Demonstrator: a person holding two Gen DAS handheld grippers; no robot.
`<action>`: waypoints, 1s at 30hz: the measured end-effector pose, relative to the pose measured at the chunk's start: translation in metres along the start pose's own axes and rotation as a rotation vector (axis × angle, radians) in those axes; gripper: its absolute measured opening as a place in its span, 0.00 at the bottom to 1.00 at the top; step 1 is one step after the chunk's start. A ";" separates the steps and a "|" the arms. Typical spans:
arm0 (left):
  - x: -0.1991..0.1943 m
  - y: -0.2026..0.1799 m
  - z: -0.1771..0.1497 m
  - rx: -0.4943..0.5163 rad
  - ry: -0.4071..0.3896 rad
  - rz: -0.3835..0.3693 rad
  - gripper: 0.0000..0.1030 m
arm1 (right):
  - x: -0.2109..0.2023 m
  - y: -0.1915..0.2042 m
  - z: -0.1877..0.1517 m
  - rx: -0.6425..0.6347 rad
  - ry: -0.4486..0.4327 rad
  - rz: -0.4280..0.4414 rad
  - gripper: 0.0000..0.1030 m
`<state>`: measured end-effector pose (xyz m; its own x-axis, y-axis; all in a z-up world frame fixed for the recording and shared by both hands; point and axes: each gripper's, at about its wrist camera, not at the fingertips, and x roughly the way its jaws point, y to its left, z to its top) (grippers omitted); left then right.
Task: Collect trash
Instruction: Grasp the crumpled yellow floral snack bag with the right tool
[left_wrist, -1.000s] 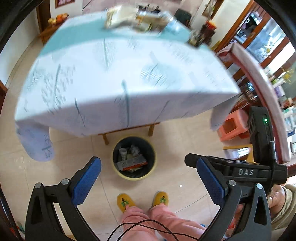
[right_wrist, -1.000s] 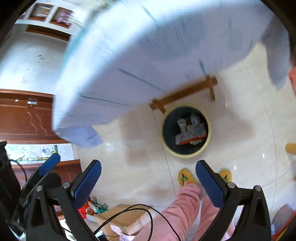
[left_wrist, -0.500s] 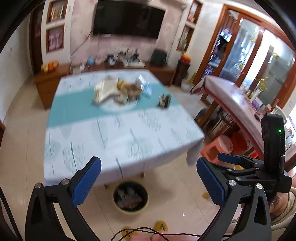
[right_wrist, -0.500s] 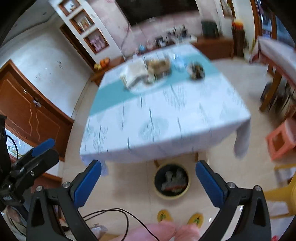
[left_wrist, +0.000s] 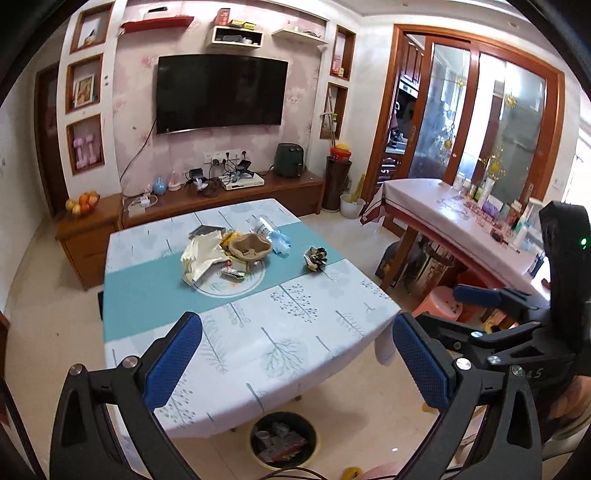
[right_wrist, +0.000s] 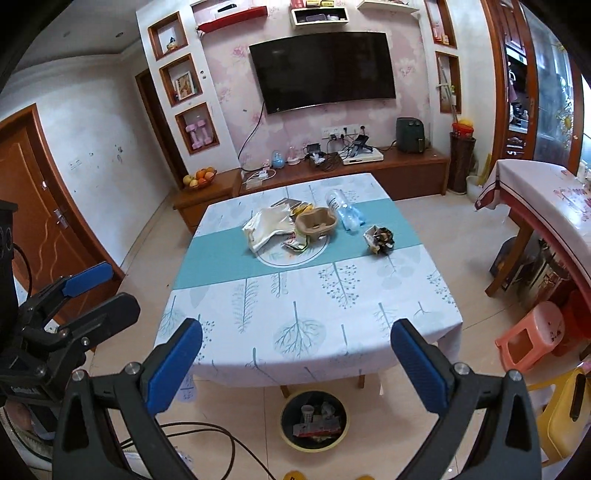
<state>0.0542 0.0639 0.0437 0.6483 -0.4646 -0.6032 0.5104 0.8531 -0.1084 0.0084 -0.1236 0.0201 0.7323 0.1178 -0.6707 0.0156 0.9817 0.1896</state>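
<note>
Both of your tools are spread wide and carry nothing: the left tool (left_wrist: 297, 354) and the right tool (right_wrist: 295, 358) hang short of the near edge of the desk (right_wrist: 314, 306), which suits a fresh reach. The trash sits well beyond them in a cluster around the desk's middle: a crumpled cream bag (right_wrist: 267, 227), a brown pulp tray (right_wrist: 317, 223) touching it, a flattened clear bottle (right_wrist: 341, 210) just behind, and a dark crumpled wrapper (right_wrist: 380, 240) apart to the right. Small wrappers lie in front of the tray, though they are too small to tell apart. The bin (right_wrist: 314, 419) stands on the floor by the desk's near edge, already part filled, so each load has a short drop.
</note>
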 end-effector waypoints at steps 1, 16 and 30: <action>0.002 0.000 0.001 0.008 0.000 0.002 0.99 | 0.002 -0.001 0.002 0.004 0.001 -0.007 0.99; 0.096 0.057 0.029 -0.185 0.153 0.111 0.99 | 0.101 -0.046 0.063 -0.004 0.055 0.038 0.99; 0.278 0.077 0.074 -0.336 0.340 0.213 0.96 | 0.292 -0.152 0.139 -0.007 0.262 0.043 0.93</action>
<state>0.3159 -0.0170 -0.0738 0.4694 -0.2165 -0.8560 0.1420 0.9754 -0.1688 0.3146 -0.2592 -0.1046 0.5305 0.1930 -0.8254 -0.0170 0.9760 0.2173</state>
